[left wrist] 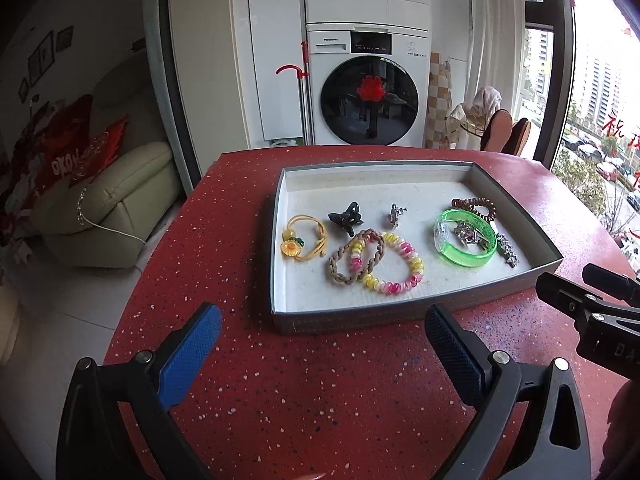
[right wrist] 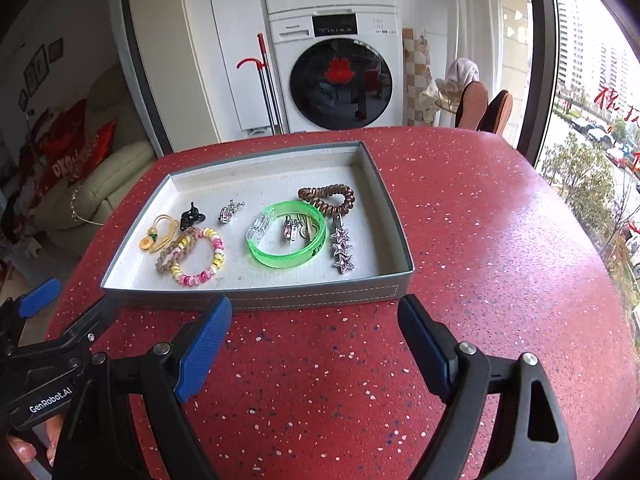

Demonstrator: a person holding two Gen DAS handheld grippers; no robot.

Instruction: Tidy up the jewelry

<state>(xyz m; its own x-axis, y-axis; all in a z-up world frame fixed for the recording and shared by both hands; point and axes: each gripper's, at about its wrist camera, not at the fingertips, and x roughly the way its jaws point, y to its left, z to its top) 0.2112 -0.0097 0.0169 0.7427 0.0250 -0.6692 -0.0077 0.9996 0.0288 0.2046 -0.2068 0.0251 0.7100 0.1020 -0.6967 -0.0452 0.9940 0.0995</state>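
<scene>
A shallow grey tray [left wrist: 352, 320] [right wrist: 256, 294] with a white floor sits on the red speckled table. Inside lie a yellow sunflower hair tie [left wrist: 298, 242] [right wrist: 158, 236], a black claw clip [left wrist: 346, 218] [right wrist: 191, 216], a braided beige band [left wrist: 354, 256], a pink-yellow coil bracelet [left wrist: 394, 264] [right wrist: 202, 258], a green bangle [left wrist: 466, 244] [right wrist: 286, 240], a brown coil tie [left wrist: 474, 206] [right wrist: 326, 198], a star hair clip [left wrist: 506, 250] [right wrist: 342, 250] and a small silver charm [left wrist: 396, 214] [right wrist: 230, 211]. My left gripper [left wrist: 324, 344] hovers open before the tray's near left corner. My right gripper [right wrist: 316, 340] hovers open before its near wall. Both are empty.
The round table [right wrist: 500, 240] has bare red surface to the right of the tray and in front of it. A cream sofa [left wrist: 120, 196] stands beyond the left edge, stacked washing machines [left wrist: 368, 92] behind, and a window at the right.
</scene>
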